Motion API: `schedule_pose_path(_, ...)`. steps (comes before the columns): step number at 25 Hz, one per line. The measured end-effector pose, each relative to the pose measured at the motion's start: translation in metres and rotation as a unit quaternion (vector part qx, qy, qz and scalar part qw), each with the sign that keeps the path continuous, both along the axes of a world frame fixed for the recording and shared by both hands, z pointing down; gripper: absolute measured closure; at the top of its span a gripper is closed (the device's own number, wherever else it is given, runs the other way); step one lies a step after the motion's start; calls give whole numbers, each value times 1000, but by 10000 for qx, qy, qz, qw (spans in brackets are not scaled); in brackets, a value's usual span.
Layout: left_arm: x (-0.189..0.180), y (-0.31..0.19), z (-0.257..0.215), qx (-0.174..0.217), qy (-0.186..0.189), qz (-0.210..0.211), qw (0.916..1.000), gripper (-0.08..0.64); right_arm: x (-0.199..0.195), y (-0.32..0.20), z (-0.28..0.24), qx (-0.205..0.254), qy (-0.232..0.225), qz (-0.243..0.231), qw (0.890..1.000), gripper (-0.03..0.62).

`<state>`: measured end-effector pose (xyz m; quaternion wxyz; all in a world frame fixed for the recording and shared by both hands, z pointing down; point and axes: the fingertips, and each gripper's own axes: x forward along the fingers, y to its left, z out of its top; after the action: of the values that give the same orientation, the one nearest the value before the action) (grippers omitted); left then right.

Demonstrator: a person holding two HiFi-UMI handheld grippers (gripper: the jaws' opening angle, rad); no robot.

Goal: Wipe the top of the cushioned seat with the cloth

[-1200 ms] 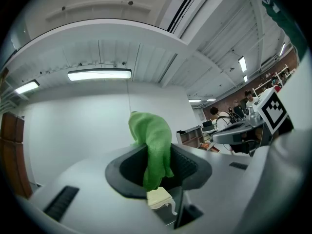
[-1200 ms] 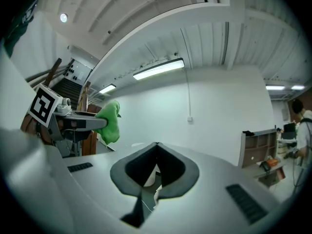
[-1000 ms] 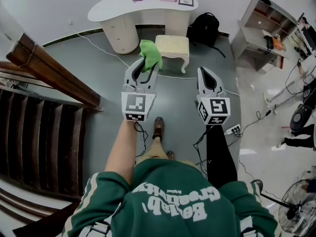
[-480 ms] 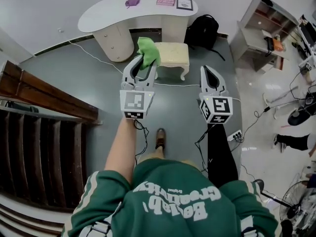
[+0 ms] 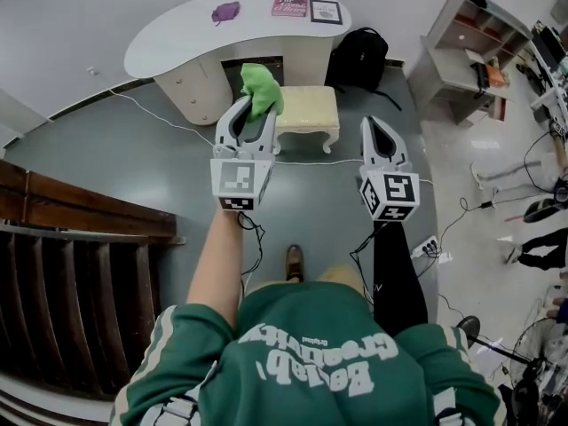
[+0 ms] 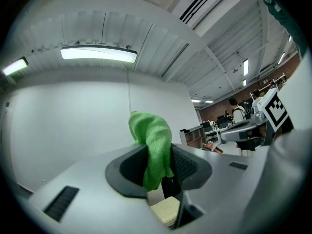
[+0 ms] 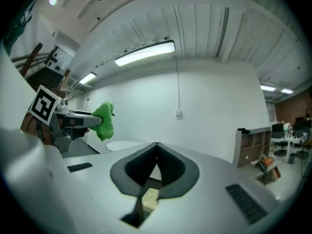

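Cloth [image 5: 263,85] pinched in left gripper [image 5: 256,112], right gripper [image 5: 371,124] closed, apparently empty

Green sweatshirt [image 5: 306,362], white lettering, cream-striped sleeves [image 5: 162,349]; brown shoe [image 5: 294,262]; pale grey left gripper [image 5: 256,106] and right gripper [image 5: 369,124] bear black-and-white marker cubes [image 5: 236,183].

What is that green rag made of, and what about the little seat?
The cloth looks like soft, fuzzy microfibre, because it droops in floppy folds. The seat seems to have a padded cream fabric top with a matte look. Its curvy legs look like white-painted wood, or maybe plastic.
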<state>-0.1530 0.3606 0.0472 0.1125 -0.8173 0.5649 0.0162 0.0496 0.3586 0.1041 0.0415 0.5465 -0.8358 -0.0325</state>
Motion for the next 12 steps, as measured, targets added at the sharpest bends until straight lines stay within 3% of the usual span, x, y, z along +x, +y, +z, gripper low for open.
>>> schedule_pose_path(12,-7,-70,6,-30,42,111,9999,416,-2,-62,9,-82,38,144,9999,584)
